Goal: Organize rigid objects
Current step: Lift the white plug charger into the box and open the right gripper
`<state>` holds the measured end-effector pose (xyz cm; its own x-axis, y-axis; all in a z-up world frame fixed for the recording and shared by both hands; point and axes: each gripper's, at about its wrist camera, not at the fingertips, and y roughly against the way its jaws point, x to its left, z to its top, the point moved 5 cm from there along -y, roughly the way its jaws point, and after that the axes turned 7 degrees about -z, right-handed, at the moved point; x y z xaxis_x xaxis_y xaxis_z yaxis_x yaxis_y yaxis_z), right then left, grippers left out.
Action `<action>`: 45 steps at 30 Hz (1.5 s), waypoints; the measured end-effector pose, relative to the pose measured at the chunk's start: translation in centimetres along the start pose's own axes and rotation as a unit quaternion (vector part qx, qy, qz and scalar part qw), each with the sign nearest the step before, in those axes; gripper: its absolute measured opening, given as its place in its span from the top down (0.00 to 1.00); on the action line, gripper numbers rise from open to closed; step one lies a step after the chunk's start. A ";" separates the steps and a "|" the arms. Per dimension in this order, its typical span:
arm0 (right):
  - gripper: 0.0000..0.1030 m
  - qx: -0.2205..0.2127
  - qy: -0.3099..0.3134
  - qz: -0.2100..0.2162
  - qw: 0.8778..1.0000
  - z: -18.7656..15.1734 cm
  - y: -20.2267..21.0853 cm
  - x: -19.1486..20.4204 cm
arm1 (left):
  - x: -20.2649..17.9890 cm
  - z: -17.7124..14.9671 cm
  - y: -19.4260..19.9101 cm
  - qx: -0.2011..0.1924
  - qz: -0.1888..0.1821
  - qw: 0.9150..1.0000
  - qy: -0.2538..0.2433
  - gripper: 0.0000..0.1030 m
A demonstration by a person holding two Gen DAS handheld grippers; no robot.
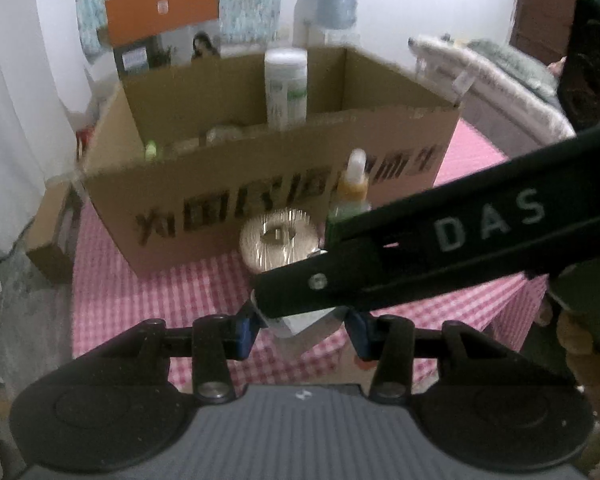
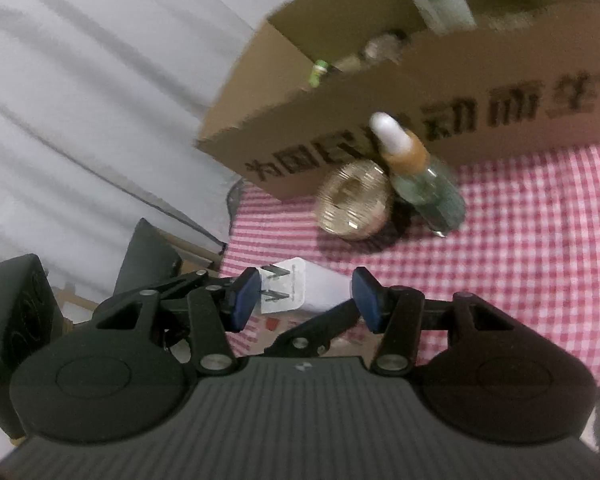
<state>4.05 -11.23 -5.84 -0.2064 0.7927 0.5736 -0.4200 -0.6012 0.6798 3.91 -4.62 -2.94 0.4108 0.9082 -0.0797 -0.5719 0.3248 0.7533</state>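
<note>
White plastic two-pronged charger plug [image 2: 296,292]: being held in the air over the near edge of the table, clear of the pink-and-white checked tablecloth [image 1: 140,292].
Left gripper [image 1: 302,332]: appearing to be clenching the plug across its body; its blue pads are lying against both sides, though the other tool's finger is covering the top.
Right gripper [image 2: 304,300]: also appearing to be grasping the plug, one pad pressing on the pronged face; contact at the far pad is partly hidden.
Brown cardboard box with black lettering [image 1: 260,184]: standing at the far side of the table, already holding a tall white bottle [image 1: 286,88] and smaller items; likely the destination.
Ribbed golden round jar [image 1: 276,240] and green glass dropper bottle with white bulb [image 1: 350,196]: standing just before the box's near wall, on the path.
Doing the step well: one tool should be letting go before the carry, the other keeping a firm hold; the plug should be passing above the dropper bottle and over the box wall, since the bottle is looking easy to tip.
</note>
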 end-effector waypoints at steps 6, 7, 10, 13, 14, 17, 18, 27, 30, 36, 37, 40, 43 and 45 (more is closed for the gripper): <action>0.50 -0.044 0.056 0.019 0.997 2.9 2.7 3.6 | 0.9 3.5 3.7 -0.052 0.019 0.998 -0.006 0.54; 0.50 -0.051 0.065 0.022 0.996 3.6 3.1 4.1 | 1.1 4.2 4.1 -0.060 0.019 0.998 -0.007 0.54; 0.51 -0.068 0.089 0.027 0.993 5.8 4.1 5.4 | 2.0 6.8 5.2 -0.078 0.020 0.997 -0.010 0.54; 0.51 -0.083 0.108 0.030 0.990 8.4 4.7 6.2 | 2.7 9.6 5.2 -0.088 0.018 0.996 -0.014 0.54; 0.51 -0.085 0.111 0.029 0.990 9.6 4.7 6.3 | 3.1 10.6 4.9 -0.088 0.013 0.996 -0.011 0.54; 0.50 -0.081 0.114 0.022 0.990 12.8 4.2 5.9 | 4.6 13.4 3.0 -0.070 -0.005 0.997 0.003 0.54; 0.50 -0.075 0.111 0.018 0.991 13.7 3.6 5.7 | 5.1 14.0 2.1 -0.061 -0.010 0.998 0.009 0.54; 0.49 0.042 0.019 0.000 0.999 19.8 -3.8 -1.5 | 7.9 15.7 -8.5 0.066 -0.028 0.996 0.046 0.55; 0.49 0.074 -0.011 -0.005 0.997 20.4 -6.2 -3.6 | 8.4 15.5 -11.2 0.103 -0.039 0.992 0.059 0.55; 0.49 0.109 -0.041 -0.006 0.993 19.8 -8.2 -6.2 | 8.2 14.9 -14.2 0.147 -0.037 0.987 0.056 0.54; 0.49 0.113 -0.043 -0.007 0.993 19.8 -8.4 -6.5 | 8.2 14.8 -14.5 0.153 -0.037 0.986 0.057 0.54; 0.49 0.123 -0.048 -0.002 0.991 19.8 -8.9 -7.0 | 8.5 14.8 -14.8 0.166 -0.042 0.983 0.064 0.54; 0.48 0.128 -0.046 -0.009 0.991 20.0 -9.5 -7.2 | 8.7 15.1 -14.9 0.164 -0.031 0.984 0.058 0.50; 0.48 0.132 -0.051 -0.006 0.990 19.9 -9.7 -7.4 | 8.7 15.2 -15.1 0.166 -0.031 0.984 0.061 0.50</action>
<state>27.23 -13.24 -7.63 -0.1066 0.7941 0.5983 -0.1742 -0.6074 0.7751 26.92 -5.60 -5.05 0.3382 0.9208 -0.1942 -0.2759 0.2944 0.9150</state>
